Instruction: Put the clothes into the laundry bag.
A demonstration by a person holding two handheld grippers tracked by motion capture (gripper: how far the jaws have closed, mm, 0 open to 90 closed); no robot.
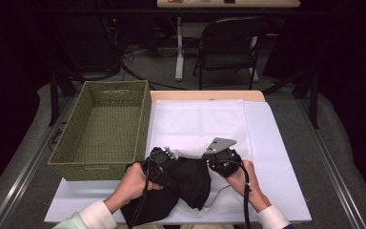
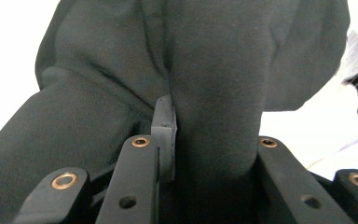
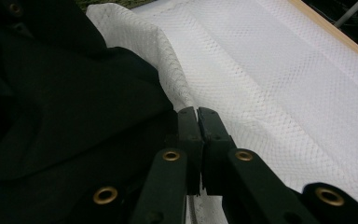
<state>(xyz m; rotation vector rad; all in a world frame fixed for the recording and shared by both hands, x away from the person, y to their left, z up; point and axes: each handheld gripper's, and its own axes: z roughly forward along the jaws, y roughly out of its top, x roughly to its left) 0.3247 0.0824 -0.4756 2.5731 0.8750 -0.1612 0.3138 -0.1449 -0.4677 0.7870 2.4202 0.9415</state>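
A black garment (image 1: pixel 190 183) lies bunched at the table's front edge, between both hands. In the high view my left gripper (image 1: pixel 163 161) sits on the garment's left side and my right gripper (image 1: pixel 220 159) at its right edge. In the left gripper view a thick fold of the black garment (image 2: pixel 214 70) fills the gap between the jaws, and my left gripper (image 2: pixel 212 128) is shut on it. My right gripper (image 3: pixel 197 111) has its pads pressed together. A raised ridge of the white quilted cloth (image 3: pixel 270 79) runs up to their tips, so it looks pinched there.
A green woven basket (image 1: pixel 71 148) stands on the table's left side, beside the white quilted cloth (image 1: pixel 195 121). A white sheet (image 1: pixel 276 157) covers the table under the cloth. Behind the table are a folding chair (image 1: pixel 231 40) and a desk leg.
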